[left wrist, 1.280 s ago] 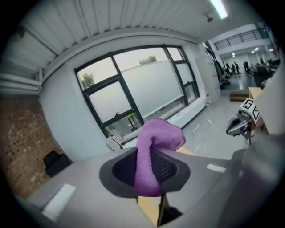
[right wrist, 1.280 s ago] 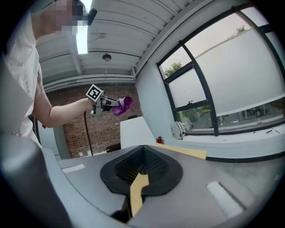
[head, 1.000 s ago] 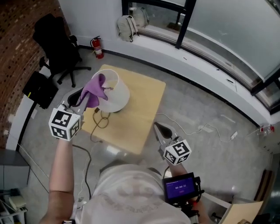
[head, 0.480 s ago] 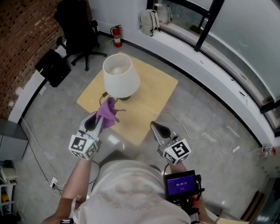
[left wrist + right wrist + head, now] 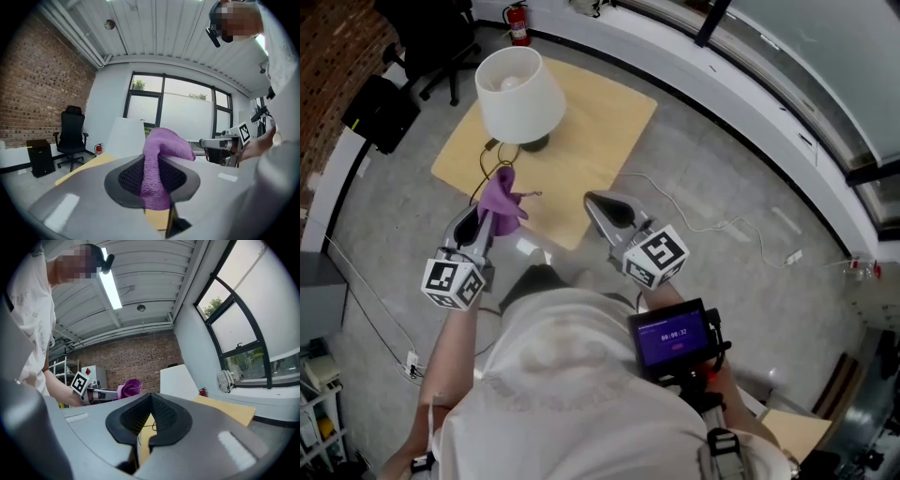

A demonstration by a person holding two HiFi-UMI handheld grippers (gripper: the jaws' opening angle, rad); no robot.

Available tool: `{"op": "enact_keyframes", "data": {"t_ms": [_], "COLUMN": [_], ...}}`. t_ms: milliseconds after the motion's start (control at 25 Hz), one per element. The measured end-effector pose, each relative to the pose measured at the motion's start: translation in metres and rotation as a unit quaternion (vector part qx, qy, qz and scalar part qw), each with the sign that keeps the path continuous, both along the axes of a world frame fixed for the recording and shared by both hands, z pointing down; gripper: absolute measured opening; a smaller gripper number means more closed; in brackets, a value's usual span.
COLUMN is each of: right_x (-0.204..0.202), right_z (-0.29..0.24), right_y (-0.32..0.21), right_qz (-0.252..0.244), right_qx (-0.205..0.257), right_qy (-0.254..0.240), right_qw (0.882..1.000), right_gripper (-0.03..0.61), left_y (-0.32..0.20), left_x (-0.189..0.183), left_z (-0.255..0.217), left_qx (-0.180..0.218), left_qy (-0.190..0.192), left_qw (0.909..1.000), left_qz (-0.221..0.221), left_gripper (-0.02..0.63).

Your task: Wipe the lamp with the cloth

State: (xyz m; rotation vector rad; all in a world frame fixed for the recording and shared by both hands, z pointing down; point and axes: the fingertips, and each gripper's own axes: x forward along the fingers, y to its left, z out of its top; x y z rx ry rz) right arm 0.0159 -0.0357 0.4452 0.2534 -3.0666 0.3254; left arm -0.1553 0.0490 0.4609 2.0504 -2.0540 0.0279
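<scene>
A lamp with a white shade stands on a low wooden table; its dark cord loops beside the base. My left gripper is shut on a purple cloth, held over the table's near edge and apart from the lamp. In the left gripper view the cloth bulges up from between the pads of the left gripper, with the shade behind it. My right gripper hovers near the table's near corner, jaws together and holding nothing. The right gripper view shows the right gripper, the shade and the cloth.
A black office chair, a fire extinguisher and a black box stand by the far left walls. A white cable trails over the grey floor on the right. A small screen hangs at the person's waist.
The left gripper has drawn the cloth off the lampshade, down and back toward the person. The right gripper has shifted slightly toward the table. The head view has swung over the scene.
</scene>
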Motion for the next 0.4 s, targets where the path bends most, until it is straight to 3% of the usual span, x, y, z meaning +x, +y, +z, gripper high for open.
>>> {"op": "enact_keyframes", "data": {"t_ms": [400], "right_x": [0.003], "right_z": [0.004], "right_y": [0.002], "right_qz": [0.003], "right_qx": [-0.003], "right_qy": [0.006], "right_qw": [1.000], "right_gripper": [0.014], "left_y": [-0.008], "left_x": [0.011], "left_z": [0.013], "left_qx": [-0.007], "left_qy": [0.000], "left_qw": [0.9998], "left_qz": [0.019], "left_gripper": [0.075]}}
